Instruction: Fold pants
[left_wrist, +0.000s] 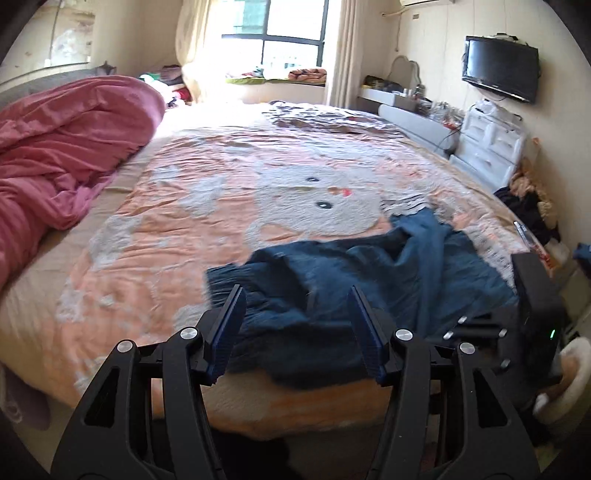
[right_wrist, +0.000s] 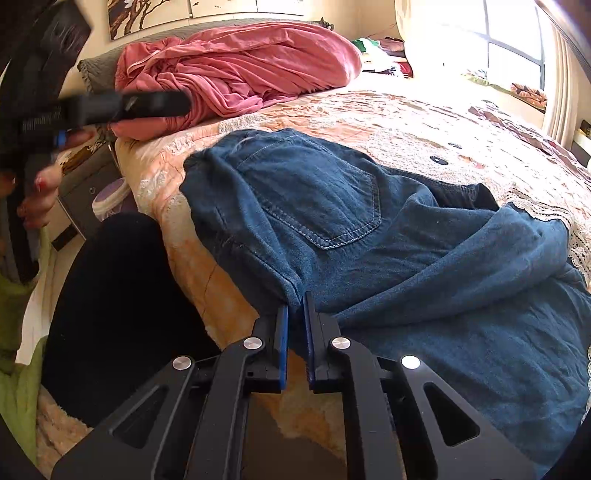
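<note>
Dark blue denim pants (left_wrist: 351, 280) lie crumpled near the front edge of the bed. In the right wrist view the pants (right_wrist: 369, 236) show a back pocket facing up. My left gripper (left_wrist: 295, 295) is open and empty, held just above the pants' near edge. My right gripper (right_wrist: 295, 304) is shut on the pants' near edge, pinching a fold of denim between its blue pads. The right gripper's body (left_wrist: 535, 314) shows at the right of the left wrist view. The left gripper (right_wrist: 110, 107) shows blurred at the upper left of the right wrist view.
The bed has a peach cartoon-cat blanket (left_wrist: 229, 206). A pink duvet (left_wrist: 62, 147) is heaped at the head of the bed. A white drawer unit (left_wrist: 491, 144) and a wall TV (left_wrist: 500, 68) stand to the right. The person's dark-clad leg (right_wrist: 122, 314) is beside the bed.
</note>
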